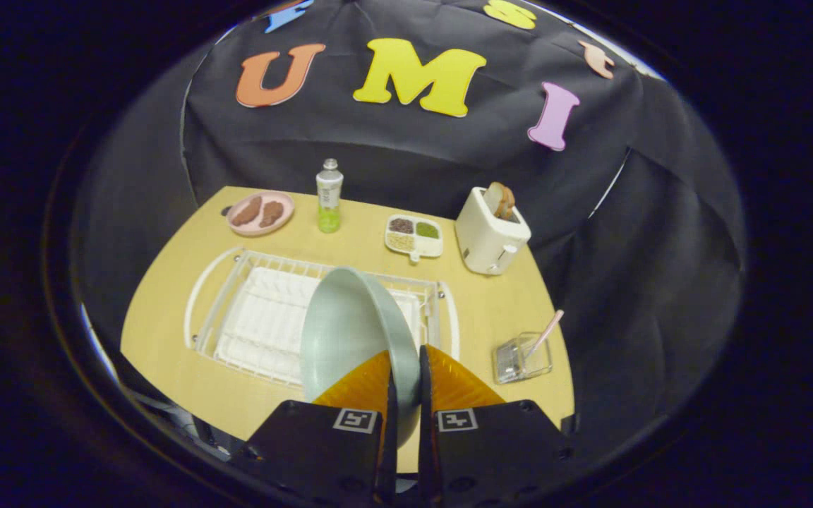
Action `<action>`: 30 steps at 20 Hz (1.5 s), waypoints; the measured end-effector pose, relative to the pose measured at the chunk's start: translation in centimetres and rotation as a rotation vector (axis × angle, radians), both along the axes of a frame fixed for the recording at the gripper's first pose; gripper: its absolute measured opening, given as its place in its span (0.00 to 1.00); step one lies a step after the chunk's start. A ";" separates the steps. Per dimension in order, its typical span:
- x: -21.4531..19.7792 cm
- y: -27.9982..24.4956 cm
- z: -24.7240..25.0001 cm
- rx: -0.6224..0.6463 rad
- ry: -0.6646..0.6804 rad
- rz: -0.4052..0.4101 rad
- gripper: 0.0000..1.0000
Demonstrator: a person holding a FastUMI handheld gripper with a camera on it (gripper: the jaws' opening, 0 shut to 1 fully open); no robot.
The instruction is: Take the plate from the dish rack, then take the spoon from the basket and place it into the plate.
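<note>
A pale grey-green plate (350, 331) stands on edge, lifted above the white wire dish rack (265, 317). My gripper (406, 384) is shut on its rim, one finger on each face. The rack lies on the wooden table beyond and left of the fingers. To the right of the fingers sits a small clear basket (519, 358) with a pink-handled spoon (546, 333) leaning out of it.
Along the table's far side stand a pink plate with brown food (260, 213), a bottle of green liquid (329, 197), a divided snack tray (414, 236) and a white toaster with bread (491, 233). Bare tabletop (480, 310) lies between rack and basket.
</note>
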State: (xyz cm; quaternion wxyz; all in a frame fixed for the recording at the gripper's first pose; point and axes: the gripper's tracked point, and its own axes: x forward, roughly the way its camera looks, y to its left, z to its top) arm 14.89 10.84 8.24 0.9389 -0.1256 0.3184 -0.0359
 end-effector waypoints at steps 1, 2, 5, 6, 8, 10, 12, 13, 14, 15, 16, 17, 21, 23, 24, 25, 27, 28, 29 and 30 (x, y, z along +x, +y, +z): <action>-1.0 0.1 -1.4 0.063 0.005 0.024 0.17; -2.2 0.1 -2.6 0.109 0.009 0.048 0.17; -4.9 -0.7 -6.7 0.196 0.022 0.095 0.17; -5.5 -1.3 -8.0 0.221 0.026 0.102 0.17; -6.3 -3.0 -11.3 0.264 0.034 0.088 0.17; -7.1 -4.8 -14.4 0.315 0.037 0.069 0.17; -7.2 -6.2 -16.9 0.357 0.049 0.048 0.17; -6.8 -6.7 -17.8 0.345 0.049 0.051 0.17; -6.3 -7.2 -18.4 0.321 0.042 0.051 0.17; -5.8 -7.1 -18.7 0.323 0.032 0.067 0.17; -5.5 -6.8 -19.2 0.339 0.038 0.075 0.17; -5.6 -6.7 -20.0 0.358 0.047 0.083 0.18; -4.8 -7.6 -22.7 0.365 0.047 0.101 0.22; -4.3 -7.7 -23.8 0.402 0.059 0.102 0.25; -4.0 -7.8 -24.1 0.401 0.061 0.095 0.26; -3.8 -8.1 -24.5 0.379 0.055 0.092 0.27; -3.4 -8.6 -24.8 0.332 0.031 0.089 0.32; -3.4 -8.6 -24.9 0.320 0.021 0.093 0.34; -3.4 -8.8 -24.9 0.302 0.015 0.091 0.35; -3.3 -9.1 -24.6 0.287 0.000 0.090 0.36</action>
